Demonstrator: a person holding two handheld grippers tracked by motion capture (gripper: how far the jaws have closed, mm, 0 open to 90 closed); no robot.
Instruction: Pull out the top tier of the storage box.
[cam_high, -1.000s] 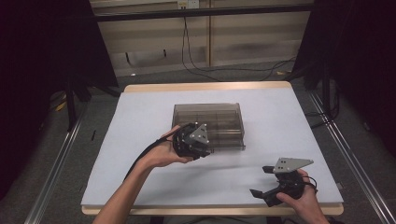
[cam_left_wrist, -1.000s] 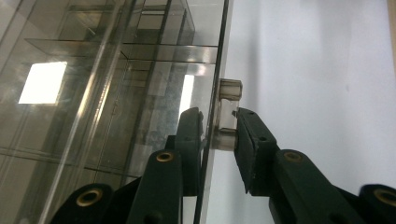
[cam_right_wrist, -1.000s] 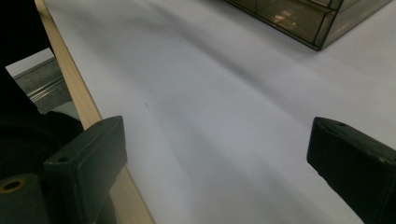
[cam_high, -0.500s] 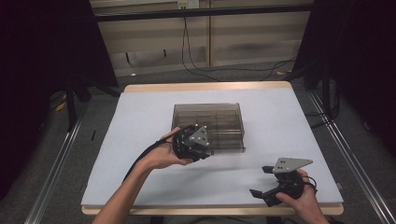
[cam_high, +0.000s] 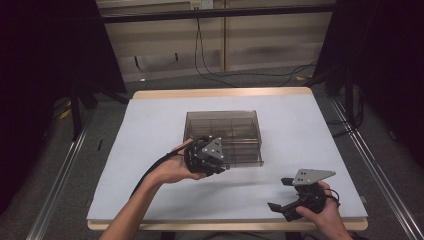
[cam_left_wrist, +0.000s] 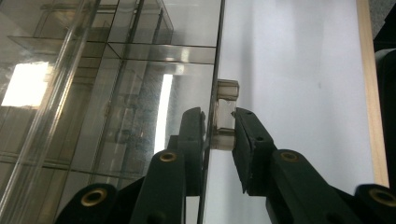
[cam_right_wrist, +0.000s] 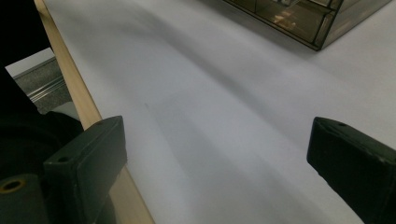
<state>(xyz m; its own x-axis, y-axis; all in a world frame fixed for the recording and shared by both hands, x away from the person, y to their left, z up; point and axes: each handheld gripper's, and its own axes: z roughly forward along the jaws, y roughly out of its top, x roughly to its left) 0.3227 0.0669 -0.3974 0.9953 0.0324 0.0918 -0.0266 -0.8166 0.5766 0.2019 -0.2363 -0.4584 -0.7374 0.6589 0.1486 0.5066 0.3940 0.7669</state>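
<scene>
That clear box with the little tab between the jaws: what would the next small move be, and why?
Probably a gentle pull on the tab. The left gripper already has its jaws on either side of it at the box edge, while the right gripper sits open, away from the box.

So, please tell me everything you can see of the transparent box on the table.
The transparent box looks like smoky clear plastic, rectangular, divided inside into compartments by thin walls. It lies flat near the middle of the white table. A small clear tab juts from its near edge, and the left claw has its jaws closed on that tab. Its contents cannot be made out.
</scene>
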